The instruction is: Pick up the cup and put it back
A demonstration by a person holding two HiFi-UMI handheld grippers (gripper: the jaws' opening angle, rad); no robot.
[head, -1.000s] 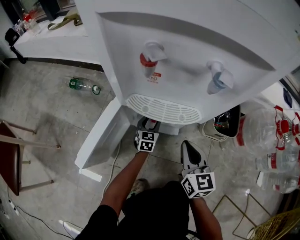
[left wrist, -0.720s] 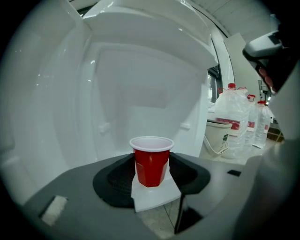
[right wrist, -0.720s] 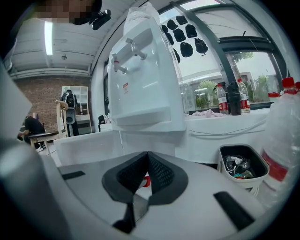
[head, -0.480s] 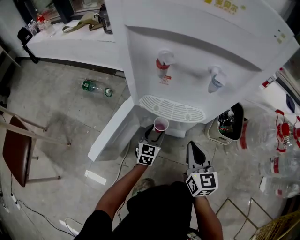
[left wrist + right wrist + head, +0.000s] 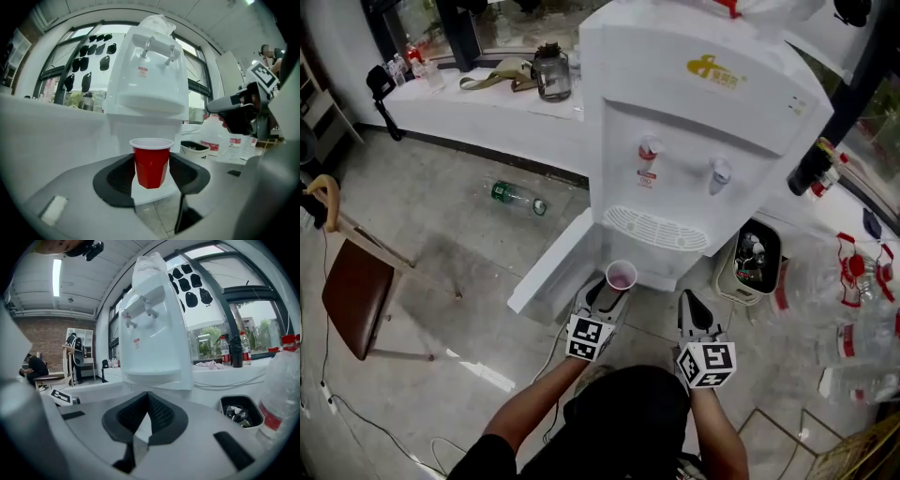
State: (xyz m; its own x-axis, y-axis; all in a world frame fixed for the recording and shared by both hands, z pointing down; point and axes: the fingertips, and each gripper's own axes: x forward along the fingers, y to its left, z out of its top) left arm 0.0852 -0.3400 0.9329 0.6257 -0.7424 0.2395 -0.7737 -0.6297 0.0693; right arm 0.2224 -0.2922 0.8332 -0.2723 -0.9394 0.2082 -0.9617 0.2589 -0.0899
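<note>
Cup (image 5: 622,276) wall hides beneath its rim overhead (left tongs (image 5: 151,165) clamp it).

The red plastic cup (image 5: 621,276) is clamped between the jaws of the left gripper (image 5: 612,291), just near of the tall white water dispenser (image 5: 694,141), with the right gripper (image 5: 691,302) to its right. A green plastic bottle (image 5: 516,198) lies on the floor (image 5: 441,234) left of the dispenser. A brown wooden chair (image 5: 356,298) stands farther left and a small white bin (image 5: 757,258) to the dispenser's right.

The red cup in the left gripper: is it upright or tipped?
Upright: the red cup shows its open mouth on top, rim level, held by the left gripper.
</note>
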